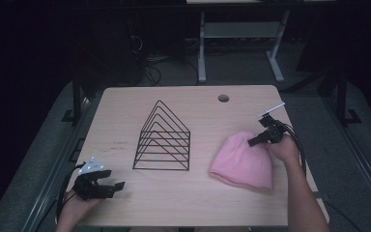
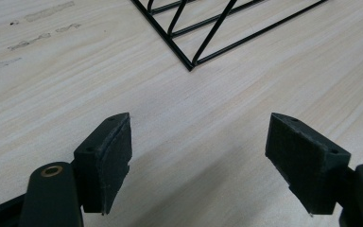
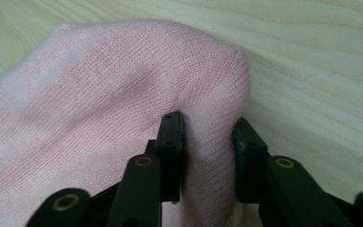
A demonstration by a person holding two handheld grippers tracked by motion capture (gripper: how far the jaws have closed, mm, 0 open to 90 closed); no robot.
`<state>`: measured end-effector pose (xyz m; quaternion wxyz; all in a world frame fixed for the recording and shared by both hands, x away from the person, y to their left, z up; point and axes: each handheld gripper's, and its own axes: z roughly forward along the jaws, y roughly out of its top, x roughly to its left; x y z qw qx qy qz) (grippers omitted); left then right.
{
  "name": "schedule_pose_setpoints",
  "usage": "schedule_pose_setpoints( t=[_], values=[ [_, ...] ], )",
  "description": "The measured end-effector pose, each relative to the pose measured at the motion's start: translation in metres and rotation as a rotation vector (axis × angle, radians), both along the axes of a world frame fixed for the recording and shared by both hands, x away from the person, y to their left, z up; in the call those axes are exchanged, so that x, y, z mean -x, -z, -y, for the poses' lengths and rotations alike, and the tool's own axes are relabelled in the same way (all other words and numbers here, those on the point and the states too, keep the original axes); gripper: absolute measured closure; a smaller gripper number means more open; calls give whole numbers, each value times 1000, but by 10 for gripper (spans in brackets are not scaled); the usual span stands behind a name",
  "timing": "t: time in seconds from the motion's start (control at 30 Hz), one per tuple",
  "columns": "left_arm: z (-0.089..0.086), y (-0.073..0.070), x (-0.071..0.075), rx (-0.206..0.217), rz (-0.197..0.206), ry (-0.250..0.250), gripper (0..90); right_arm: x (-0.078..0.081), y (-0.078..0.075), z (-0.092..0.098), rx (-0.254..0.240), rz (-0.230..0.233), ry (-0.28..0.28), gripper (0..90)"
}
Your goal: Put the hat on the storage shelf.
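Observation:
A pink knit hat (image 1: 244, 159) lies flat on the right half of the wooden table (image 1: 125, 111). My right gripper (image 1: 252, 141) sits at the hat's top right edge. In the right gripper view a raised fold of the pink hat (image 3: 99, 94) is pinched between the jaws, and my right gripper (image 3: 208, 127) is shut on it. My left gripper (image 1: 118, 186) rests near the front left corner of the table, held in a hand. In its own view my left gripper (image 2: 198, 142) stands wide open over bare wood, with nothing between the pads.
A black wire rack (image 1: 163, 140) with triangular dividers stands in the middle of the table; its near corner (image 2: 189, 66) lies just ahead of the left jaws. A round cable hole (image 1: 223, 98) is at the far edge. Another desk's white legs (image 1: 202, 48) stand behind.

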<state>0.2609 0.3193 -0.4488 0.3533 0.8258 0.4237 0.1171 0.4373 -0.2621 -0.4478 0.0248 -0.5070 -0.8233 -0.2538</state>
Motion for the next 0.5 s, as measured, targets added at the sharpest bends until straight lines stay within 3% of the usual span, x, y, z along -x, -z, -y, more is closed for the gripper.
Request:
schedule_pose_setpoints(
  t=[0.23,0.33,0.5],
  values=[
    [-1,1,0,8,-3,-5,236,3,-6,3,-25,7,-16,738],
    [0,1,0,10,-5,-5,236,7,-14,3,-20,33,-35,745],
    [1,1,-1,7,-2,6,236,14,-30,5,-62,73,-50,748]
  ],
)
